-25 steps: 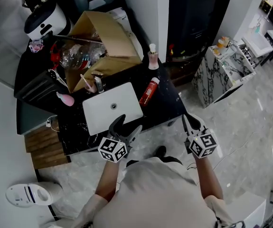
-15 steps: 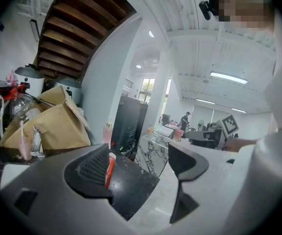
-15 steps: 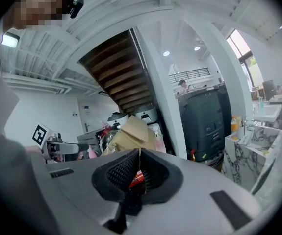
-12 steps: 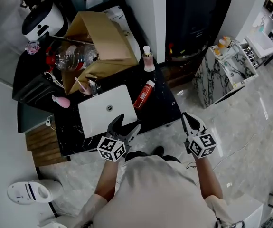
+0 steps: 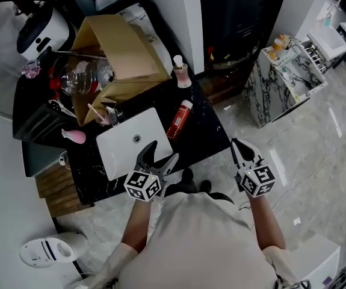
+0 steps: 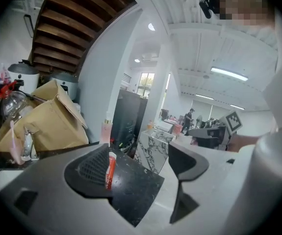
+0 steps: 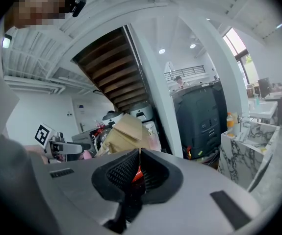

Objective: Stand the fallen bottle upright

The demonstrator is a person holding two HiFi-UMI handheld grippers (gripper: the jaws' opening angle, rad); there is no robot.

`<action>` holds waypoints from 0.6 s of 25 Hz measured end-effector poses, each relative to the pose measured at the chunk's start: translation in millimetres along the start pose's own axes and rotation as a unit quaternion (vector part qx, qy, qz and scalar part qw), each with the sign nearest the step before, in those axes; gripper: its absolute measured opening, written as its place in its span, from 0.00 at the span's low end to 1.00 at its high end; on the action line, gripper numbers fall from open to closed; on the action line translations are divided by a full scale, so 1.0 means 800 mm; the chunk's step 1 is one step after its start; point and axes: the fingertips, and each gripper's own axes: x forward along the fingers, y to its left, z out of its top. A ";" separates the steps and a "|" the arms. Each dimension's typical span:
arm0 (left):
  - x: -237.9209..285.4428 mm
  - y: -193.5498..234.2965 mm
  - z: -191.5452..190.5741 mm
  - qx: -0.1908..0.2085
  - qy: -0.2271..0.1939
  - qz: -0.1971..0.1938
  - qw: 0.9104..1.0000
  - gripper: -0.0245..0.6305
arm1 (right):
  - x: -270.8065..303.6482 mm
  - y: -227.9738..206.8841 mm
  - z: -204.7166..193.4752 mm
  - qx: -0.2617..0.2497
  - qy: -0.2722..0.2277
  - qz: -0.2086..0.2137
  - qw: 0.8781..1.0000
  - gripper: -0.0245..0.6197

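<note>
A red bottle (image 5: 179, 118) with a white cap lies on its side on the black counter (image 5: 204, 138), just right of the white sink basin (image 5: 124, 155). In the left gripper view the red bottle (image 6: 110, 169) shows low between the jaws, partly behind the left one. My left gripper (image 5: 162, 153) hangs open over the counter's front edge, short of the bottle, and its jaws (image 6: 138, 153) hold nothing. My right gripper (image 5: 237, 147) is shut and empty, off the counter's right corner above the floor. In its own view the right gripper (image 7: 140, 154) shows only a red sliver past its closed jaws.
A pink bottle (image 5: 179, 72) stands upright at the counter's back by a white pillar (image 5: 182, 17). An open cardboard box (image 5: 115, 53) with clear bottles fills the back left. A marble-patterned cabinet (image 5: 284, 80) stands to the right on the glossy floor.
The counter and its things have slid a little left and up in the head view. Both grippers keep their places and states. The red bottle still lies flat.
</note>
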 end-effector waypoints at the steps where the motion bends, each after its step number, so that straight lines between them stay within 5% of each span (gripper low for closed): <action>1: 0.006 0.004 0.000 0.003 0.004 -0.003 1.000 0.60 | 0.003 -0.001 0.001 0.000 0.000 -0.003 1.000 0.09; 15: 0.116 0.071 -0.014 0.074 0.095 -0.047 0.992 0.60 | 0.043 -0.024 0.018 -0.008 0.023 -0.069 0.997 0.09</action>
